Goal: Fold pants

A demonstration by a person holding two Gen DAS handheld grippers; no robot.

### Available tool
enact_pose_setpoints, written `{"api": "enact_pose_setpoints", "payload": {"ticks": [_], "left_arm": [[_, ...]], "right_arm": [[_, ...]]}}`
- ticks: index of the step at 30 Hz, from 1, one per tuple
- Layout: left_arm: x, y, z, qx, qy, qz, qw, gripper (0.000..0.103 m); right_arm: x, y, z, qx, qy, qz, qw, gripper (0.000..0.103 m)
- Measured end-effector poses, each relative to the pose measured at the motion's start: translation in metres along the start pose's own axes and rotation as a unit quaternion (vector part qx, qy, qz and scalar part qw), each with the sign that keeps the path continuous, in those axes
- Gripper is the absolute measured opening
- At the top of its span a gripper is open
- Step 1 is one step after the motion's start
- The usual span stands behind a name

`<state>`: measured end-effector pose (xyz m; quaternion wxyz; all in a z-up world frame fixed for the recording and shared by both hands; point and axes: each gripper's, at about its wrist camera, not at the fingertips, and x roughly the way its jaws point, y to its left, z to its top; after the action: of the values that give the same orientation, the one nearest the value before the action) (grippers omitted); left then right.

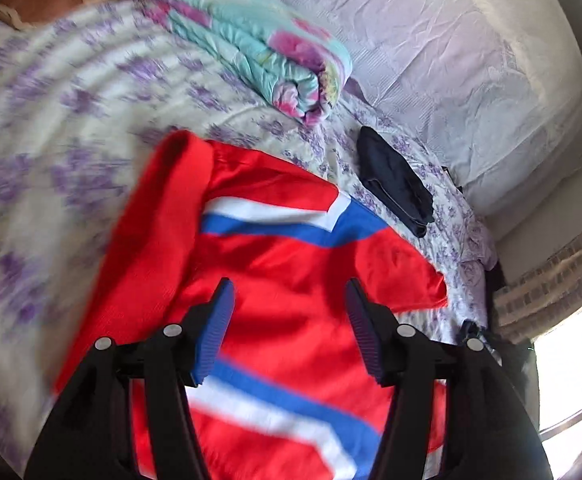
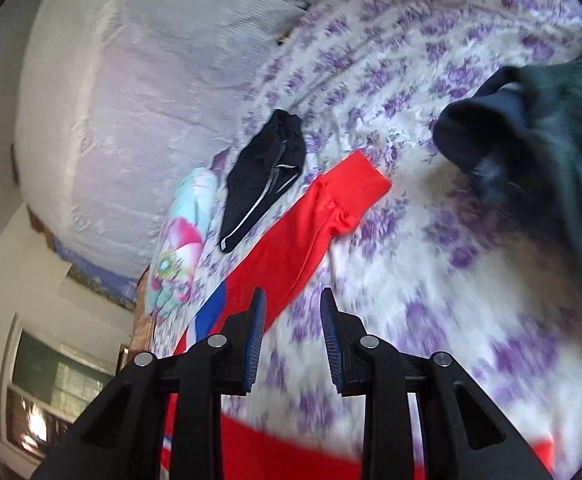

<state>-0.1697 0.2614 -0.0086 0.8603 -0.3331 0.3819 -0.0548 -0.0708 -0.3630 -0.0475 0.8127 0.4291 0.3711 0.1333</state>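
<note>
— Across the lower middle of the left wrist view, your red pants lay spread on the floral bedsheet. What did you make of them?

— Bright red, with blue and white bands running slantwise, one across the middle and one nearer your left gripper. In the right wrist view one leg ran up toward the centre of the frame and ended in a ribbed cuff, lying flat on the sheet.

— And your tools?

— Your left gripper stood wide apart over the red cloth, holding nothing. Your right gripper was apart too, more narrowly, its pads over the edge of the leg and bare sheet, clamped on nothing.

— How would the pants handle?

— Judging by the sheen and soft creases, they were light, limp and somewhat slippery. A shallow pinch could slide off, so you would have wanted a deep bite at a firmer part: the cuff, or the waistband, though I could not tell where the waistband lay.

— Anything nearby to mind?

— A dark folded garment sat just beyond the pants at centre right, and a rolled floral quilt lay at upper centre. Both were apart from the red cloth.
</note>
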Motion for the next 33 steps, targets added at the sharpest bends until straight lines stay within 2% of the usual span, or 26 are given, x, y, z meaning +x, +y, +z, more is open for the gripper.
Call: {"api": "enact_pose_setpoints", "payload": {"ticks": [2, 6, 10, 13, 14, 15, 18, 20, 24, 25, 28, 30, 33], "left_arm": [[0.011, 0.003, 0.013, -0.003, -0.005, 0.015, 0.9999, 0.055], [0.033, 0.008, 0.037, 0.012, -0.022, 0.072, 0.9971, 0.055], [0.056, 0.024, 0.047, -0.008, -0.013, 0.075, 0.9971, 0.055], [0.061, 0.036, 0.046, -0.019, -0.017, 0.059, 0.9979, 0.056], [0.06, 0.036, 0.045, -0.016, -0.02, 0.057, 0.9981, 0.056], [0.059, 0.035, 0.044, -0.01, -0.021, 0.057, 0.9981, 0.056], [0.06, 0.032, 0.041, 0.003, -0.025, 0.061, 0.9978, 0.056], [0.06, 0.031, 0.041, 0.006, -0.025, 0.063, 0.9977, 0.057], [0.067, 0.028, 0.044, 0.014, -0.019, 0.056, 0.9982, 0.063], [0.069, 0.026, 0.046, 0.018, -0.017, 0.058, 0.998, 0.065], [0.075, 0.02, 0.048, 0.038, -0.015, 0.074, 0.9964, 0.068], [0.074, 0.018, 0.046, 0.047, -0.016, 0.077, 0.9958, 0.068], [0.063, 0.015, 0.043, 0.048, -0.024, 0.07, 0.9961, 0.068]], "right_arm": [[0.026, -0.006, 0.013, 0.023, 0.001, -0.02, 1.0, 0.029], [0.057, -0.023, 0.028, 0.054, -0.006, -0.056, 0.997, 0.029], [0.075, -0.038, 0.035, 0.09, -0.011, -0.051, 0.995, 0.03], [0.083, -0.034, 0.041, 0.067, -0.024, -0.065, 0.995, 0.026], [0.081, -0.03, 0.041, 0.048, -0.029, -0.074, 0.996, 0.024], [0.08, -0.025, 0.045, 0.023, -0.04, -0.085, 0.995, 0.012], [0.058, -0.006, 0.049, -0.04, -0.072, -0.081, 0.993, 0.011], [0.044, -0.006, 0.05, -0.044, -0.075, -0.075, 0.993, 0.011], [0.038, -0.029, 0.047, -0.056, -0.052, -0.121, 0.99, 0.011], [0.043, -0.043, 0.048, -0.038, -0.034, -0.115, 0.992, 0.011], [0.04, -0.058, 0.049, 0.002, -0.03, -0.079, 0.996, 0.01], [0.023, -0.055, 0.042, 0.006, -0.057, -0.075, 0.996, 0.013], [-0.013, -0.043, 0.026, -0.023, -0.133, -0.121, 0.983, 0.02]]}}
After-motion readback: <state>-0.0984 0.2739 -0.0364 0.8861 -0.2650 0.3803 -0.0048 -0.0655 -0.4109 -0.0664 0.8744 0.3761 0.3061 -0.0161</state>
